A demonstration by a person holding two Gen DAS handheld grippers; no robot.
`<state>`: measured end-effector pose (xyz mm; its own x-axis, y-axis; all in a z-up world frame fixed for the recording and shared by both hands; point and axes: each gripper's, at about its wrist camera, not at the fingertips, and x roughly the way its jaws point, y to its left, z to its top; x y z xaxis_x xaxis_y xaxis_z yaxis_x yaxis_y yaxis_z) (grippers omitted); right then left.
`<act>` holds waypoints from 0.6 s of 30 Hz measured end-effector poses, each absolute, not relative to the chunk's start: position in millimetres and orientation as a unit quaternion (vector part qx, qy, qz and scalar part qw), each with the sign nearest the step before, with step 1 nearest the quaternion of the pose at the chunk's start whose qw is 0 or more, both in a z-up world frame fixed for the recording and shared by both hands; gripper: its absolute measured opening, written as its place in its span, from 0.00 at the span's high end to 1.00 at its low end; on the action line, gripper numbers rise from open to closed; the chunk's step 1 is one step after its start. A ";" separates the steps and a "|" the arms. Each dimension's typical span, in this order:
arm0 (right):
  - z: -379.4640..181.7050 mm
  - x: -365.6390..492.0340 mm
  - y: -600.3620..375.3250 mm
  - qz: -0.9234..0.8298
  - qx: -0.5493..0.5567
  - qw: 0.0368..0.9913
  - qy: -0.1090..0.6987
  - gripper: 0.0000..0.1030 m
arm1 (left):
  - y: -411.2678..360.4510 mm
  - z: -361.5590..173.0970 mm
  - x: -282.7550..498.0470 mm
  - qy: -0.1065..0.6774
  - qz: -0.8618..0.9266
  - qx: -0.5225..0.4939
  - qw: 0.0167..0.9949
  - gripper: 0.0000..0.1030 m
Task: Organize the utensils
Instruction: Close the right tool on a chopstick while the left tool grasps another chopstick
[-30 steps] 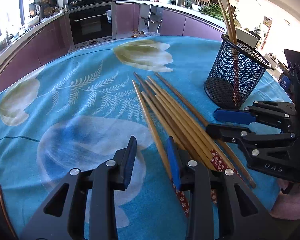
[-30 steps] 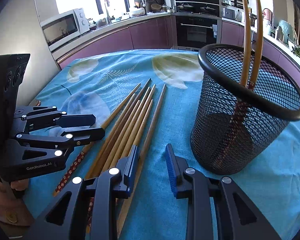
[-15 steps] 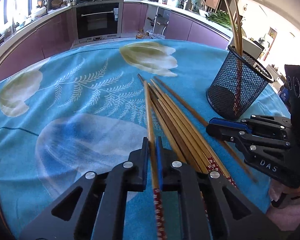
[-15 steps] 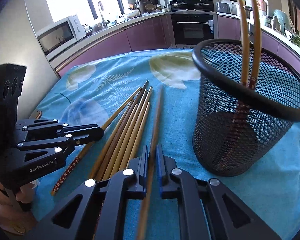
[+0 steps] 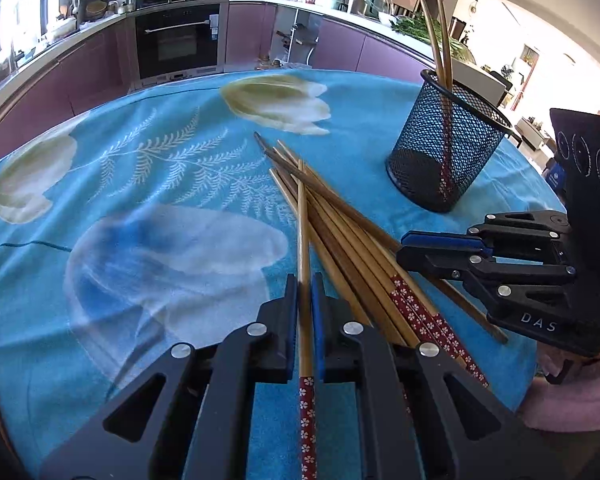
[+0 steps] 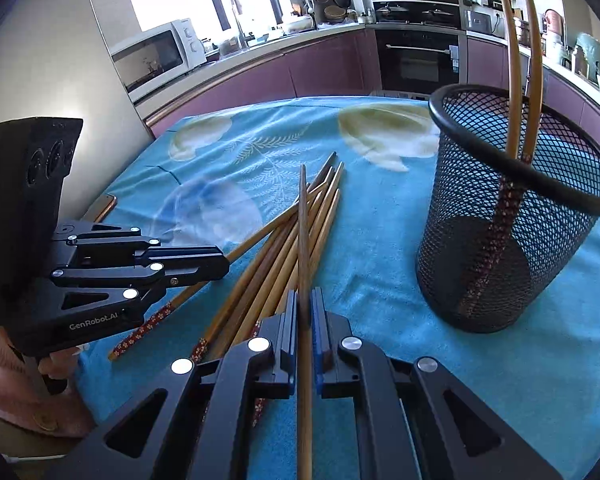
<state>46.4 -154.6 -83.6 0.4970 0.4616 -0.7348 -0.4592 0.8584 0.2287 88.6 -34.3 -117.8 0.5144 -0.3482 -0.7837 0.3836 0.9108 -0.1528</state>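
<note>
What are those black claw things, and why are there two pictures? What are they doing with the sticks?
The black claws are hand-held grippers: a person holds one in each hand and squeezes them like big tweezers. Each gripper has a camera looking along its fingers, so you get two pictures of the same table.

One picture is from the left gripper. It is pinched shut on one chopstick with a red flowered end. The other picture is from the right gripper, shut on another chopstick. Each camera also sees the other gripper off to the side.

More chopsticks lie in a loose pile on the blue flowered tablecloth. A black mesh cup stands nearby with two chopsticks already in it, probably where the rest will go.
</note>
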 end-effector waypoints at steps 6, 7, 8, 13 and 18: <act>-86.2 51.6 -149.8 0.250 -0.020 0.867 0.431 0.92 | -36.8 -121.8 94.7 0.451 -0.218 0.036 0.865 0.90; -87.3 53.2 -148.7 0.247 -0.023 0.867 0.433 0.92 | -37.1 -121.8 96.9 0.452 -0.221 0.036 0.863 0.90; -88.5 54.5 -148.8 0.245 -0.025 0.867 0.434 0.92 | -37.1 -122.1 99.2 0.453 -0.223 0.036 0.862 0.90; -89.7 60.9 -147.7 0.243 -0.027 0.869 0.430 0.92 | -42.1 -122.1 108.2 0.454 -0.225 0.046 0.861 0.90; -84.9 60.0 -150.6 0.243 -0.020 0.874 0.419 0.93 | -45.1 -119.1 111.6 0.453 -0.219 0.040 0.864 0.92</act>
<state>60.0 -150.6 -84.9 0.5302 0.4092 -0.7426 -0.4420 0.8808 0.1697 111.6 -45.1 -119.1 0.4946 -0.3422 -0.7989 0.4139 0.9010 -0.1296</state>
